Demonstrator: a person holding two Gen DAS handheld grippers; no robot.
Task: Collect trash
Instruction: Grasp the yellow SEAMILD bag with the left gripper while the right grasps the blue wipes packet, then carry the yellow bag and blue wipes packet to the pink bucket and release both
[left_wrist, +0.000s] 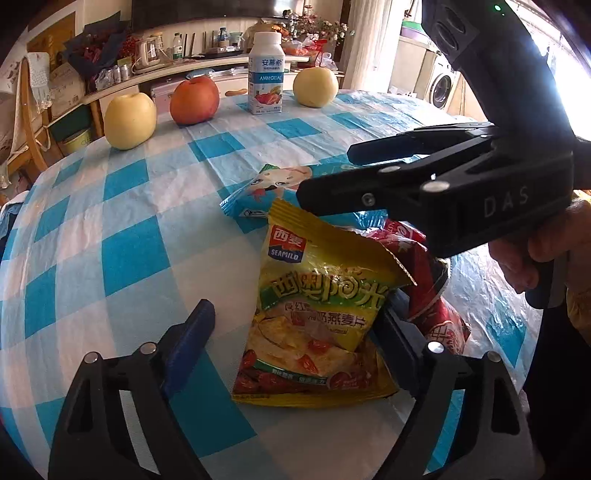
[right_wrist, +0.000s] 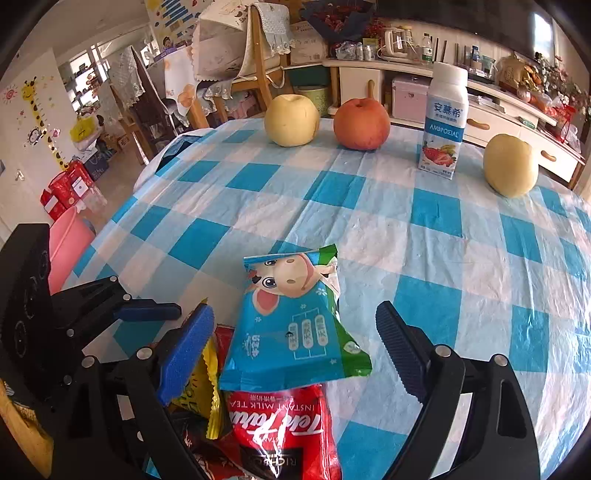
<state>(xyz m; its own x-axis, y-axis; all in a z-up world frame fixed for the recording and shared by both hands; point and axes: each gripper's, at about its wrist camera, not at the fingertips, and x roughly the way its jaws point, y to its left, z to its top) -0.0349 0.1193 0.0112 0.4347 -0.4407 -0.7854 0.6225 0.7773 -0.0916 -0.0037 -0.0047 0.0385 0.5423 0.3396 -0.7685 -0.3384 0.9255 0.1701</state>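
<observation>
Lying on the checked tablecloth ahead of both tools, three wrappers were heaped; the yellow oat packet was framed lengthwise by the wide-open, empty left gripper; the blue cow packet by the equally open, empty right gripper.

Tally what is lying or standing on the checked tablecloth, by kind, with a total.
Snack wrappers: 3: yellow oatmeal packet, blue cow-print packet, red milk tea packet
Yellow apples: 2
Red apples: 1
Yogurt bottles: 1
Total: 7
</observation>
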